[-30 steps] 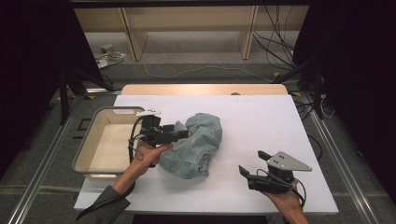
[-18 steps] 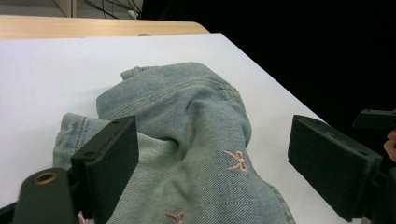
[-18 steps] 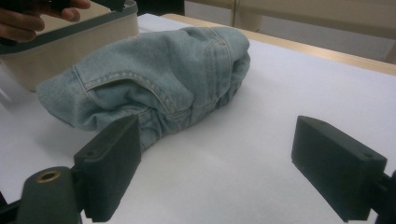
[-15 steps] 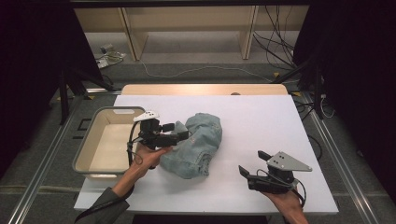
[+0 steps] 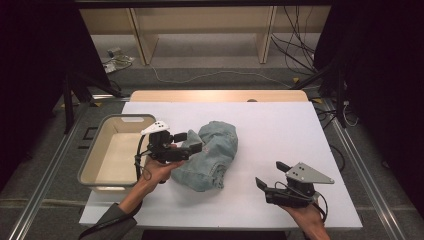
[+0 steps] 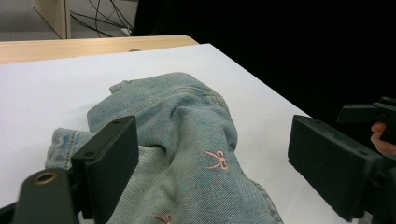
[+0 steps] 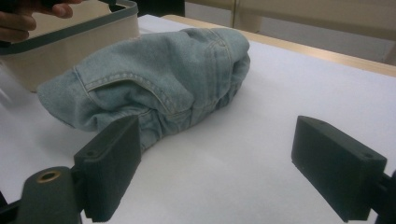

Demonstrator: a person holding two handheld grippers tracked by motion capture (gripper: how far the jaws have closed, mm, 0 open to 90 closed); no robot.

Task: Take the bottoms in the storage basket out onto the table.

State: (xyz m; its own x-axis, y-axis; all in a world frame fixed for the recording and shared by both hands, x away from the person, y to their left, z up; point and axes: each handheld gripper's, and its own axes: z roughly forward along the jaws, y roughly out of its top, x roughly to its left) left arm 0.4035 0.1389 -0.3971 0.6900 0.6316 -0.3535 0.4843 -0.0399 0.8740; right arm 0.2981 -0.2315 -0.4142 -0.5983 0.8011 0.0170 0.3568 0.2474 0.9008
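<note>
A crumpled light-blue denim garment (image 5: 212, 155) lies in a heap on the white table (image 5: 280, 130), left of the middle. My left gripper (image 5: 189, 142) hovers over the garment's left edge, open, jaws pointing right. In the left gripper view the denim (image 6: 187, 135), with small pink bows stitched on it, lies below and between the wide-apart jaws of the left gripper (image 6: 215, 154), untouched. My right gripper (image 5: 270, 175) rests low near the front right of the table, open and aimed at the garment. In the right gripper view the open right gripper (image 7: 215, 140) frames bare table, with the denim (image 7: 159, 79) ahead and to the left.
A beige plastic tub (image 5: 90, 165) with a grey rim stands at the table's left edge, close beside the garment, and shows as the tub (image 7: 70, 35) in the right gripper view. A wooden strip (image 5: 215, 96) runs along the far edge. Cables lie on the floor beyond.
</note>
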